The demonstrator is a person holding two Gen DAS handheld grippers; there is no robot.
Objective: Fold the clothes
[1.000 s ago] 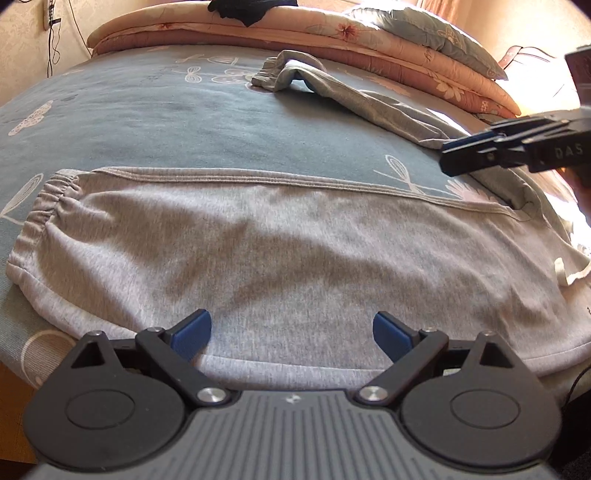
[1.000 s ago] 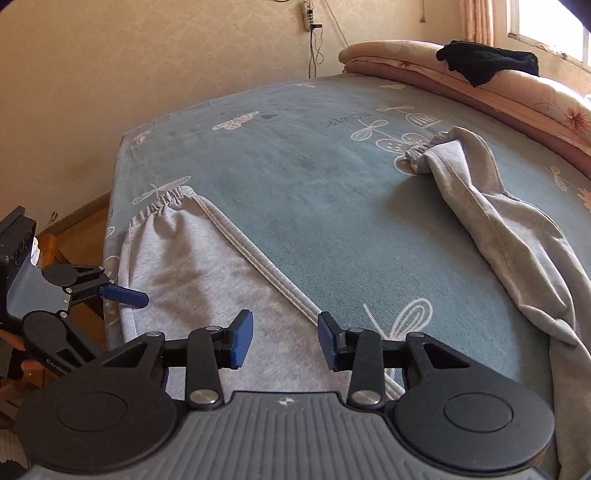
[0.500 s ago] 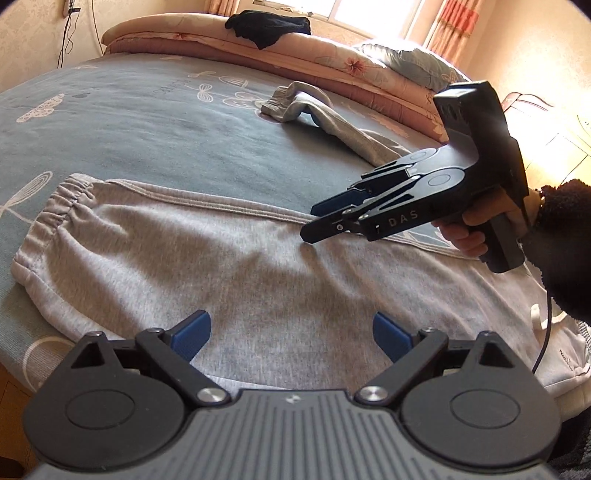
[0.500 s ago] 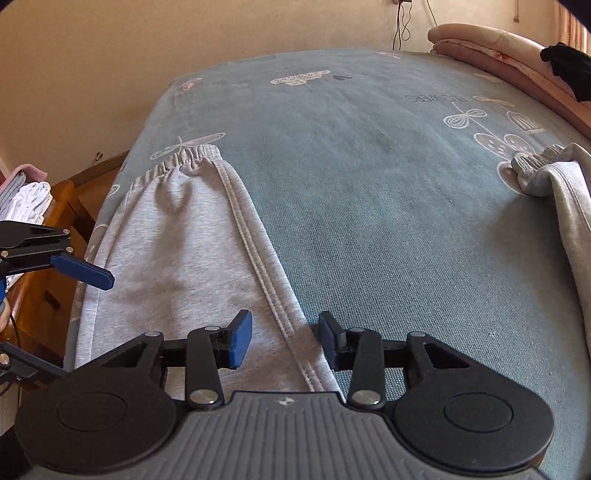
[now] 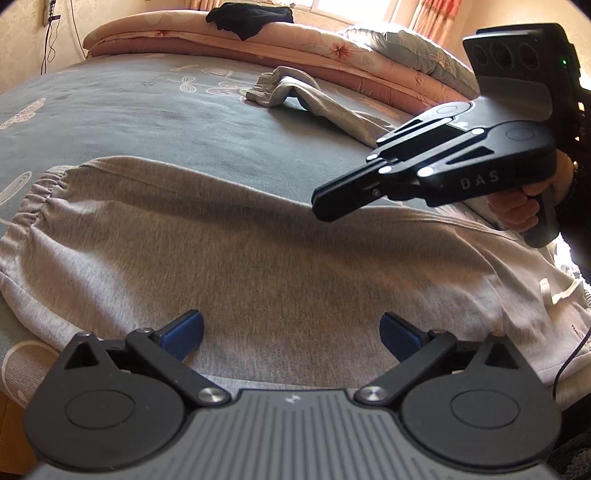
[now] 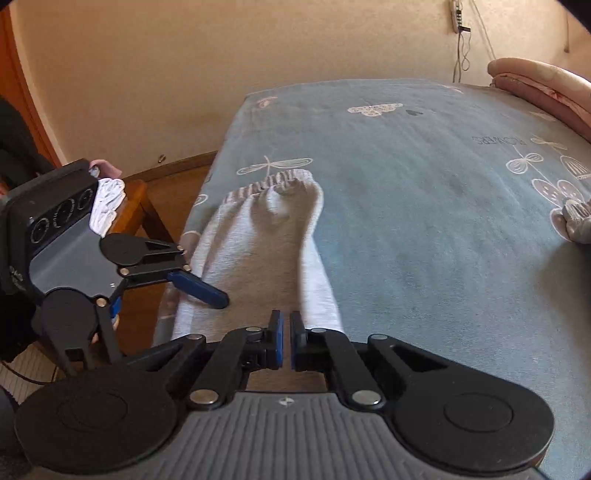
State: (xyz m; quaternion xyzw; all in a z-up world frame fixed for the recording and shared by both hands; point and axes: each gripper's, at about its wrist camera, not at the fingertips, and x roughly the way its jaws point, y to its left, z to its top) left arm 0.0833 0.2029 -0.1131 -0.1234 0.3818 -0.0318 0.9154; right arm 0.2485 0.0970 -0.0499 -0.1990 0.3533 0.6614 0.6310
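Grey sweatpants [image 5: 258, 251] lie spread on the blue bed [image 5: 129, 110], one leg flat across the near edge with its elastic cuff [image 5: 33, 199] at left. The other leg [image 5: 317, 99] trails toward the pillows. My left gripper [image 5: 291, 332] is open, low over the near leg. My right gripper [image 5: 325, 206] hovers over the leg's far seam, fingers together. In the right wrist view my right gripper [image 6: 286, 339] is shut with nothing visible between its pads, above the leg [image 6: 266, 251]. The left gripper [image 6: 199, 288] shows there at left.
Folded pink quilts [image 5: 332, 59] and a pillow [image 5: 413, 48] line the far side, with a black garment [image 5: 251, 18] on top. A wooden stand [image 6: 144, 210] with white cloth [image 6: 107, 203] stands beside the bed. The waist drawstring [image 5: 557, 291] lies at right.
My right gripper has closed its fingers and moved left along the leg, toward the cuff. My left gripper stays open over the near edge of the leg.
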